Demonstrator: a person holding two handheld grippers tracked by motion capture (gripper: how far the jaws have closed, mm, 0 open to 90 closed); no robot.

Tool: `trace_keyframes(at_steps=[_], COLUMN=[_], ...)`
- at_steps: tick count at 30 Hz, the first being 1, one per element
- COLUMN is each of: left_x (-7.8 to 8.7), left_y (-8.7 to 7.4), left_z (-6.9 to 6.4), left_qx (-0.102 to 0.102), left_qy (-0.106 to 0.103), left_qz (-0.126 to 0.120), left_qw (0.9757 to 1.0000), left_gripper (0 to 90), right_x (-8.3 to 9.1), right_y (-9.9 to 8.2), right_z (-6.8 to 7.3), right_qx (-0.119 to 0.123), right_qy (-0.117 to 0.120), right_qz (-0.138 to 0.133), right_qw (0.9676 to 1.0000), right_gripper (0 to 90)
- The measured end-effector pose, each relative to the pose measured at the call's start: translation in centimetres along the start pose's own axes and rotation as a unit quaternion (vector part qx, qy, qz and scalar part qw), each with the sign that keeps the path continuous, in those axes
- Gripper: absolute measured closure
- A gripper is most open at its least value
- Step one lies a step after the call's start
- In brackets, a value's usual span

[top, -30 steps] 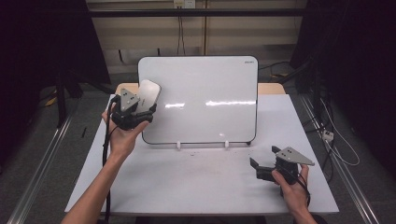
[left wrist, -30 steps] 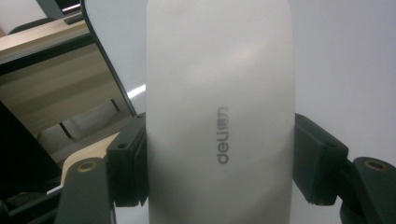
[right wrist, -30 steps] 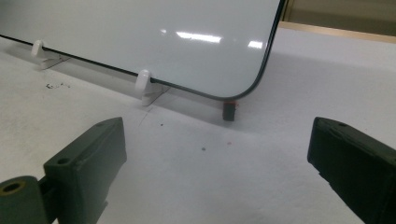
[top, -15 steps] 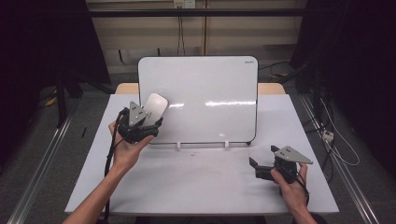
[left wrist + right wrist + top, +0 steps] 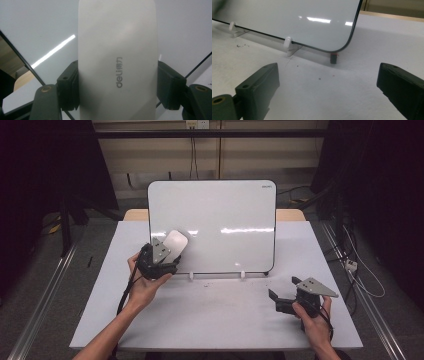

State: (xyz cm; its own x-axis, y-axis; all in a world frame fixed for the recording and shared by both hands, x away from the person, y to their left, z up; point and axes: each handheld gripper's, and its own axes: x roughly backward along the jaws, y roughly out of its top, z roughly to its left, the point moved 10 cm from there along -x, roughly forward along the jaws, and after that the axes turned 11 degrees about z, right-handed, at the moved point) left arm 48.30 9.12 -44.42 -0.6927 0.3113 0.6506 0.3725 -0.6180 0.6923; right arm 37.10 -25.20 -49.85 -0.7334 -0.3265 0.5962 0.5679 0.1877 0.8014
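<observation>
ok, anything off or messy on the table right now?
Only small dark crumbs on the table in front of the whiteboard, near its white feet. The left gripper holds the white eraser squarely. Nothing damaged.

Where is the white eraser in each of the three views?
High view: the eraser is left of centre, held in the left gripper against the lower left of the whiteboard.
Left gripper view: the eraser stands in the middle, clamped between the two black jaws.
Right gripper view: the eraser is not in it.
Shared landmark: the whiteboard, with its white feet.
</observation>
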Motion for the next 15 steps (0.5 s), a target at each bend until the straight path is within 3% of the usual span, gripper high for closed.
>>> trace_keyframes(at_steps=[4,7,9,12,15], left_x=[-0.8,-1.3,-1.5,-2.0,-2.0], left_y=[-0.4,-0.6,-0.8,-1.5,-1.6], left_z=[-0.4,-0.3,-0.1,0.5,0.5], left_qx=[-0.009,-0.031,-0.025,-0.030,-0.041], left_qy=[0.006,0.026,0.029,0.043,0.049], left_qz=[0.006,0.015,0.016,0.029,0.026], left_qw=[0.9999,0.9991,0.9992,0.9982,0.9976], left_gripper=[31.1,31.1,31.1,31.1,30.9], right_x=[0.0,0.0,0.0,0.0,0.0], right_y=[0.0,0.0,0.0,0.0,0.1], right_z=[0.1,0.0,0.0,0.1,0.2], right_qx=[0.002,0.003,0.002,0.003,0.005], right_qy=[0.001,0.000,0.000,-0.001,-0.001], right_qz=[-0.001,0.000,0.000,0.000,0.001], right_qw=[1.0000,1.0000,1.0000,1.0000,1.0000], right_gripper=[4.3,4.3,4.3,4.3,4.3])
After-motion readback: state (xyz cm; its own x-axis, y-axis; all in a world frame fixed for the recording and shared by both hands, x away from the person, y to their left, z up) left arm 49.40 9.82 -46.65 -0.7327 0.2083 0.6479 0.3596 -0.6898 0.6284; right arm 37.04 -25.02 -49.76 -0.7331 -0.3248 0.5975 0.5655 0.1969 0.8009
